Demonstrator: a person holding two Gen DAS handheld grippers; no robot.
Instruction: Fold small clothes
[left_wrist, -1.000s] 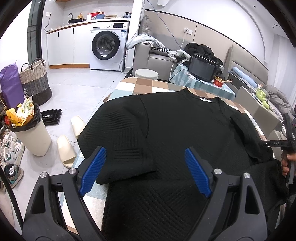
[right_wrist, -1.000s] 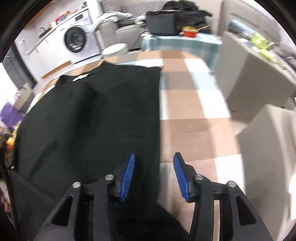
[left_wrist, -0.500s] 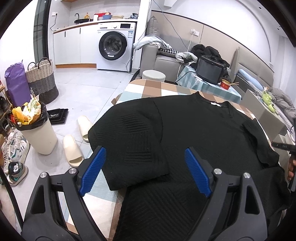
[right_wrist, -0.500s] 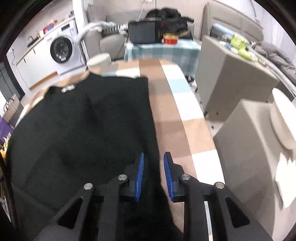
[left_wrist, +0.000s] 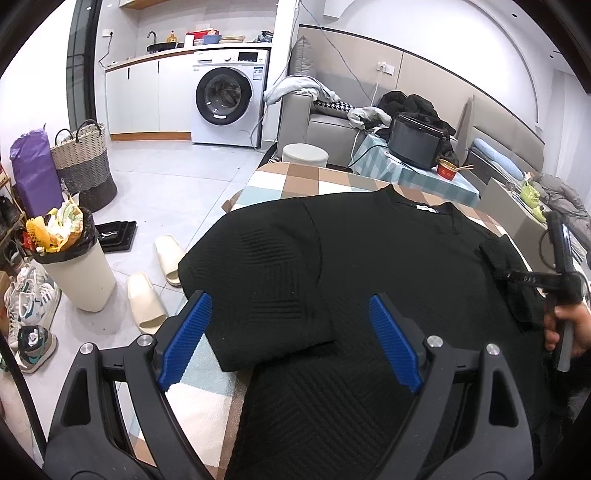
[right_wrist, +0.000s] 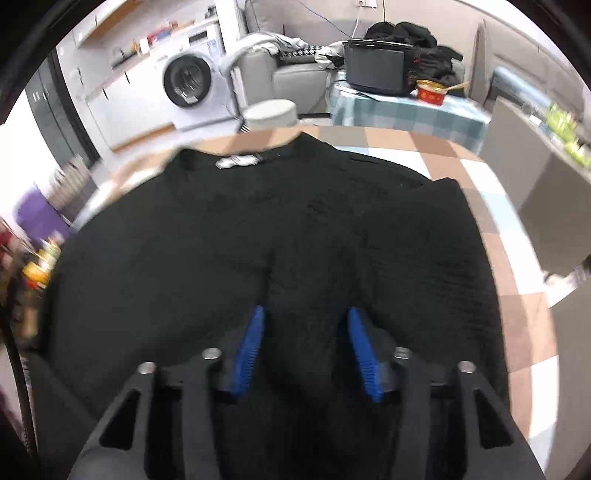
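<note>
A black knit top (left_wrist: 369, 266) lies on the checked table (left_wrist: 291, 181), neck with white label (left_wrist: 424, 208) at the far side. Its left sleeve (left_wrist: 266, 295) is folded in over the body. My left gripper (left_wrist: 291, 343) is open and empty, above the near part of the top. In the right wrist view the top (right_wrist: 240, 240) fills the middle, and my right gripper (right_wrist: 304, 347) is open over it with black cloth between and below the fingers. The right gripper also shows in the left wrist view (left_wrist: 561, 266), beside the folded right sleeve (left_wrist: 509, 266).
A white bin with a black bag (left_wrist: 74, 266), slippers (left_wrist: 147, 299) and shoes lie on the floor at the left. A stool (left_wrist: 304, 155), a side table with a black appliance (left_wrist: 417, 144) and a red bowl (left_wrist: 448, 170), and a sofa stand beyond. A grey box (right_wrist: 528, 155) stands right.
My right gripper opened from nearly shut and swung left from the table's right edge over the top; the right sleeve now lies folded in. The left gripper stayed open, barely moving.
</note>
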